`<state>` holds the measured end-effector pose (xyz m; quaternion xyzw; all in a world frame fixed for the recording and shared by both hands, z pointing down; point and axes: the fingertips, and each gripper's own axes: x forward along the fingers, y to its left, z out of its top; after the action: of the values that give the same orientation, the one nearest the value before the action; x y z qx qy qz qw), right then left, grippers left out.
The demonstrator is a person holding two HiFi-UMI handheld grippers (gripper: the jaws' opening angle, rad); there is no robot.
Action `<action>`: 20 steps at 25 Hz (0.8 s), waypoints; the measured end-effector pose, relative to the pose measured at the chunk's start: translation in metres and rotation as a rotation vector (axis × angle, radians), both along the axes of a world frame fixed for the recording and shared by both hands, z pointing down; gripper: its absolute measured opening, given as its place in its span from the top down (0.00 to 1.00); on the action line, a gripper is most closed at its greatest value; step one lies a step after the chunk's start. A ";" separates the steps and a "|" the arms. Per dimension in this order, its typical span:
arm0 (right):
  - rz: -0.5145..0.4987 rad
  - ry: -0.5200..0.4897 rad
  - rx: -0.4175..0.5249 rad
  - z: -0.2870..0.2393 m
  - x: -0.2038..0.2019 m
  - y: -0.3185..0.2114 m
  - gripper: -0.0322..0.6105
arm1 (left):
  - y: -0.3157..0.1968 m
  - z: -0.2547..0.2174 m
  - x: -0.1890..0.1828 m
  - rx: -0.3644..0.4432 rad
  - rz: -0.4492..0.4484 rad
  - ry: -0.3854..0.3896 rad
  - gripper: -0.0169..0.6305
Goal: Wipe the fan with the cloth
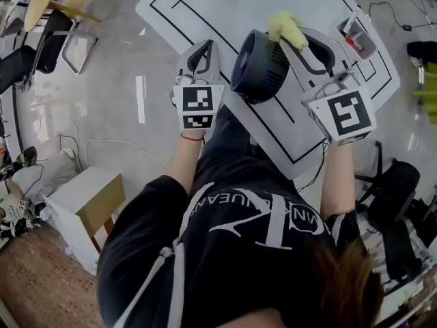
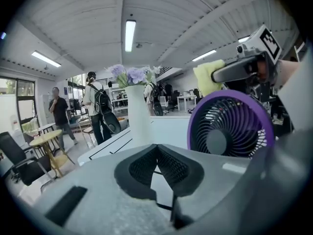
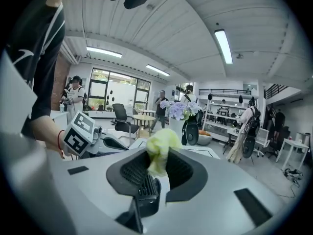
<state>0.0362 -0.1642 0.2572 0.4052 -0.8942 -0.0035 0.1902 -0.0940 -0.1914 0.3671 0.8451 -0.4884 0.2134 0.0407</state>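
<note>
**Head view.** The left gripper point(image 1: 203, 52) points toward 12 o'clock over the edge of the white table point(image 1: 171, 5), which is marked with black lines. Its jaws are together with nothing between them. The fan point(image 1: 259, 65), dark with a round grille, sits just beside it at 3 o'clock, between the two grippers. The right gripper point(image 1: 298, 39) reaches in from 4 o'clock of the fan. Its jaws are clamped on the yellow cloth point(image 1: 285, 27), which lies at the fan's upper edge, at 1 o'clock. Whether cloth and fan touch cannot be told from here. A small container point(image 1: 358, 38) stands on the table at 3 o'clock of the cloth. A cardboard box point(image 1: 89, 210) rests on the floor at 8 o'clock.

**Left gripper view.** The jaws of the left gripper point(image 2: 157, 151) meet at the tips and are empty. The fan point(image 2: 230, 131), purple-rimmed and facing the camera, stands at 2 o'clock. The cloth point(image 2: 206, 78) is at the fan's top, at 11 o'clock of it, held by the right gripper point(image 2: 244, 70). A white vase point(image 2: 138, 116) of purple flowers stands at 12 o'clock.

**Right gripper view.** The right gripper point(image 3: 155, 173) is closed on the cloth point(image 3: 161, 148), which bunches upward out of the jaws. The left gripper point(image 3: 80, 133), marker cube showing, is at 9 o'clock. The vase point(image 3: 178, 112) is at 12 o'clock beyond the cloth.
</note>
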 end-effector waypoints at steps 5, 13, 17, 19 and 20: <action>0.030 0.056 -0.066 0.012 -0.005 -0.028 0.81 | -0.035 0.005 0.019 -0.012 0.110 0.016 0.96; 0.018 0.096 -0.260 0.041 -0.014 -0.053 0.82 | -0.073 0.014 0.033 -0.044 0.207 0.044 0.96; 0.002 0.110 -0.348 0.049 -0.017 -0.053 0.82 | -0.081 0.015 0.028 -0.049 0.216 0.054 0.96; -0.010 0.119 -0.389 0.050 -0.020 -0.048 0.82 | -0.083 0.012 0.025 -0.048 0.219 0.057 0.96; -0.017 0.118 -0.408 0.050 -0.021 -0.044 0.82 | -0.084 0.012 0.024 -0.048 0.222 0.059 0.96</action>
<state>0.0148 -0.2087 0.3074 0.3498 -0.8671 0.1523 0.3204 -0.0702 -0.2753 0.3787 0.8986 -0.3853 0.2034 0.0515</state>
